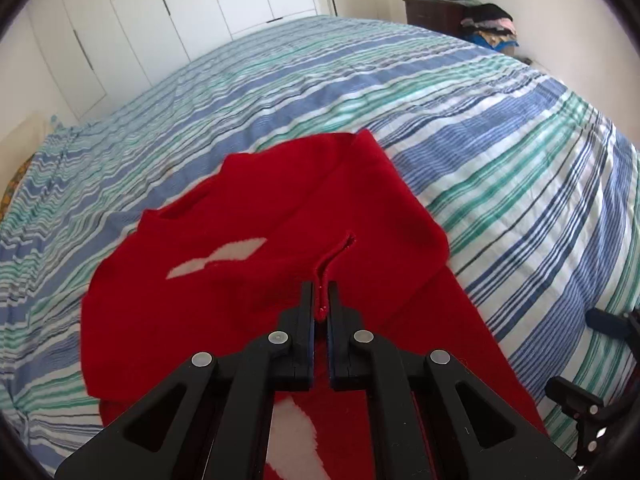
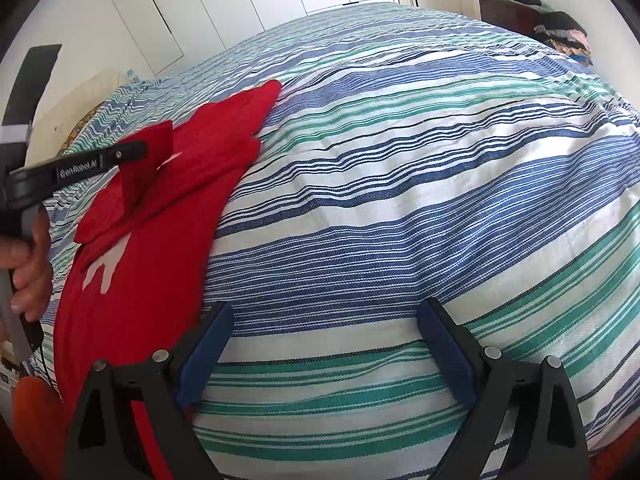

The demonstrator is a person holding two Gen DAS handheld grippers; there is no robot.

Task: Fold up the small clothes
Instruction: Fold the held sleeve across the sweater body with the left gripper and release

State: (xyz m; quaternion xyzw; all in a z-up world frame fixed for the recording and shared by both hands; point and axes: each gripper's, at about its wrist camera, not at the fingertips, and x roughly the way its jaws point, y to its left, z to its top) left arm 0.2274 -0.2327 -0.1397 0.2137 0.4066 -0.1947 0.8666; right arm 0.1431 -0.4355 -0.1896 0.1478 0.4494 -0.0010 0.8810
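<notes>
L gripper (image 1: 321, 300) clamped on red top (image 1: 256, 248) edge mid-frame, R gripper (image 2: 324, 356) wide open, empty over bedspread (image 2: 400, 200); carry fold flat, align edges.

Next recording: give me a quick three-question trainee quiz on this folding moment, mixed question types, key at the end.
1. True or false: the left gripper is shut on an edge of the red garment.
2. Multiple choice: the right gripper is
A. shut on the garment
B. open over the striped bedspread, holding nothing
C. open around a sock
3. Fill in: the garment's pattern is ____ on red.

Key:
1. True; a red fold runs between its closed fingers.
2. B
3. White
</notes>
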